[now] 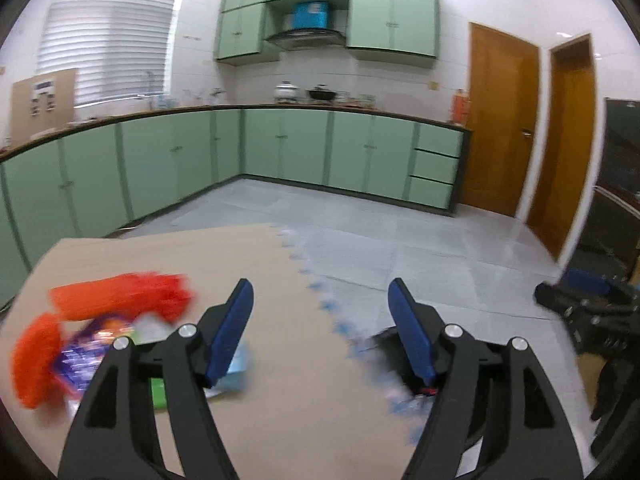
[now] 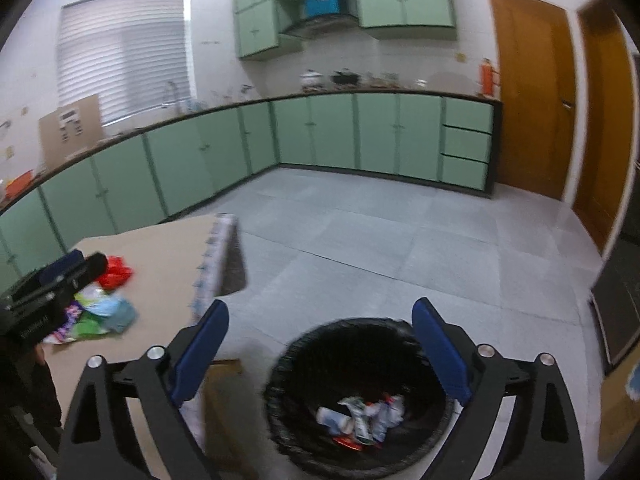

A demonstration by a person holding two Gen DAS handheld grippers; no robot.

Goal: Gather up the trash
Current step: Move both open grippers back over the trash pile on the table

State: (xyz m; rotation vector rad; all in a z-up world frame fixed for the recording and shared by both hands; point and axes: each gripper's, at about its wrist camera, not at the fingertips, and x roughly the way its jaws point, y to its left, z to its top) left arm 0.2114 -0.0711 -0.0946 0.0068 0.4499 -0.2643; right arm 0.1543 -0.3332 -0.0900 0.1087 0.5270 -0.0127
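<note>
Jaws apart and empty on both grippers, left gripper (image 1: 320,308), right gripper (image 2: 320,328), one bin (image 2: 288,380).

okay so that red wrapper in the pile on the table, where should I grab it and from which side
Probably pinch the red wrapper at its far raised edge, coming down from above. It sits at the pile's back, clear of the light blue piece. Blur hides its exact folds.

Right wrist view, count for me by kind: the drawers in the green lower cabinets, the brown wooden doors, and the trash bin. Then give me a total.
Drawers: 3
Brown wooden doors: 2
Trash bin: 1
Total: 6
</note>
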